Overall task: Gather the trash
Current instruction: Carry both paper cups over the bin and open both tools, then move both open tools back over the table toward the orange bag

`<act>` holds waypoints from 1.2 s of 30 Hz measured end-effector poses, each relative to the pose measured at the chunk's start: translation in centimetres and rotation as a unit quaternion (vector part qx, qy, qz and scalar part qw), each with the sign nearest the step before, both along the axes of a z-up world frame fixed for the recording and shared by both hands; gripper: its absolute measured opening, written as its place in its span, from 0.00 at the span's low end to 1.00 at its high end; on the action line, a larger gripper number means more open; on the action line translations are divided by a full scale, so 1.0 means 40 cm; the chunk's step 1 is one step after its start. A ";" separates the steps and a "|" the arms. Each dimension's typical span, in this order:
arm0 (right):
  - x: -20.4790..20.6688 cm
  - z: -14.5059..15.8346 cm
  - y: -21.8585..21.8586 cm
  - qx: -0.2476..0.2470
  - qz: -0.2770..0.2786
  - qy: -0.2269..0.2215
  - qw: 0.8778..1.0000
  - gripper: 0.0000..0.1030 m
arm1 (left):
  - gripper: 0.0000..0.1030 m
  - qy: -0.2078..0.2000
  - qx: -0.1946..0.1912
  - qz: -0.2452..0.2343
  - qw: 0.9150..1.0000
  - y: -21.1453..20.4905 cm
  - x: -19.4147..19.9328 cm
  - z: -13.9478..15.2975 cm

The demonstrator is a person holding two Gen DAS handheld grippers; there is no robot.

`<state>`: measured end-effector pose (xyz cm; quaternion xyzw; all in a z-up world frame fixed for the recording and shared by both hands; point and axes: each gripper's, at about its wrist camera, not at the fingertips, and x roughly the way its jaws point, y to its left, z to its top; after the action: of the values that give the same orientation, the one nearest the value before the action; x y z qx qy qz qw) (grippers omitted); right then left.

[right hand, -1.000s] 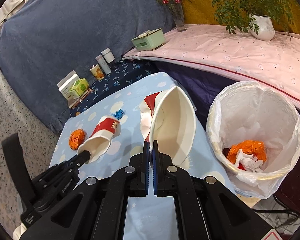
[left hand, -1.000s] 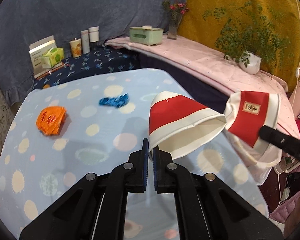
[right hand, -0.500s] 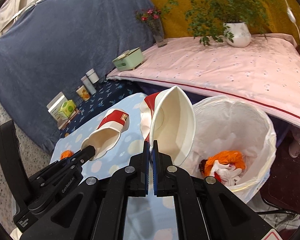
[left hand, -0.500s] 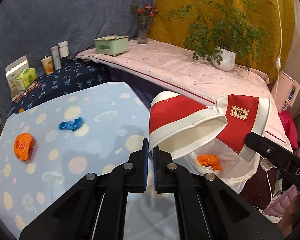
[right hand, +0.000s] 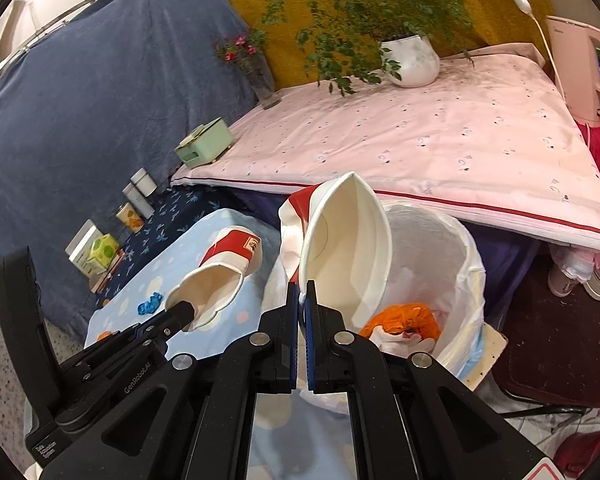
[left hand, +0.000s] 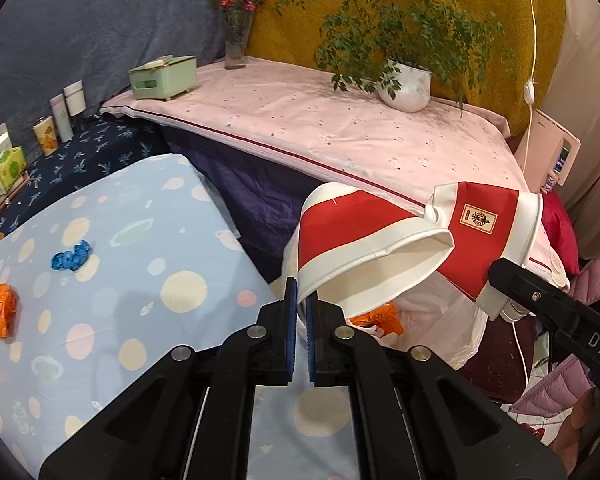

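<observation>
My left gripper (left hand: 301, 292) is shut on the rim of a red-and-white paper cup (left hand: 360, 240), held at the table's right edge over the near side of the bin. My right gripper (right hand: 302, 296) is shut on a second, squashed paper cup (right hand: 348, 248) above the white-bagged bin (right hand: 460, 256). That bin holds orange and white trash (right hand: 404, 316). In the left wrist view the right gripper (left hand: 500, 276) and its cup (left hand: 484, 236) hang just to the right. An orange wrapper (left hand: 2, 310) and a blue crumpled scrap (left hand: 71, 256) lie on the spotted tablecloth (left hand: 140, 280).
A pink-covered bed (left hand: 340, 128) carries a potted plant (left hand: 406, 84), a flower vase (left hand: 236, 44) and a green box (left hand: 164, 76). Cans, bottles and small boxes (left hand: 56, 124) stand on the dark blue shelf. A white cord (left hand: 530, 80) and a pink appliance (left hand: 556, 152) are at the right.
Both grippers have swung to the right with their cups, from above the table to the bin. The bin with its orange trash has come into the left wrist view.
</observation>
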<state>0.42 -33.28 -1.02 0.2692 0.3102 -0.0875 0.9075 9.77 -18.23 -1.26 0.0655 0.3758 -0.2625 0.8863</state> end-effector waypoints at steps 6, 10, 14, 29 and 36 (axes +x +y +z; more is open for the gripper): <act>0.005 -0.025 -0.036 0.006 -0.011 0.008 1.000 0.03 | 0.04 0.015 -0.010 -0.020 1.000 -0.041 0.016 -0.012; 0.013 -0.035 -0.047 0.003 -0.029 0.012 1.000 0.13 | 0.42 0.016 -0.012 -0.002 1.000 -0.044 0.024 -0.014; 0.020 -0.038 -0.049 0.005 -0.030 0.014 0.999 0.15 | 0.45 0.014 -0.009 0.011 1.000 -0.028 0.029 -0.016; 0.050 -0.023 0.028 -0.012 0.000 0.020 1.000 0.20 | 0.45 0.002 -0.014 0.051 0.999 0.067 0.035 0.007; 0.071 0.000 0.094 -0.029 0.023 0.018 0.999 0.24 | 0.45 0.005 -0.021 0.081 0.996 0.143 0.044 0.011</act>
<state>3.27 -29.51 -1.03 0.2340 0.3302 -0.0799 0.9110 11.52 -12.51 -0.81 0.0143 0.3789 -0.1979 0.9039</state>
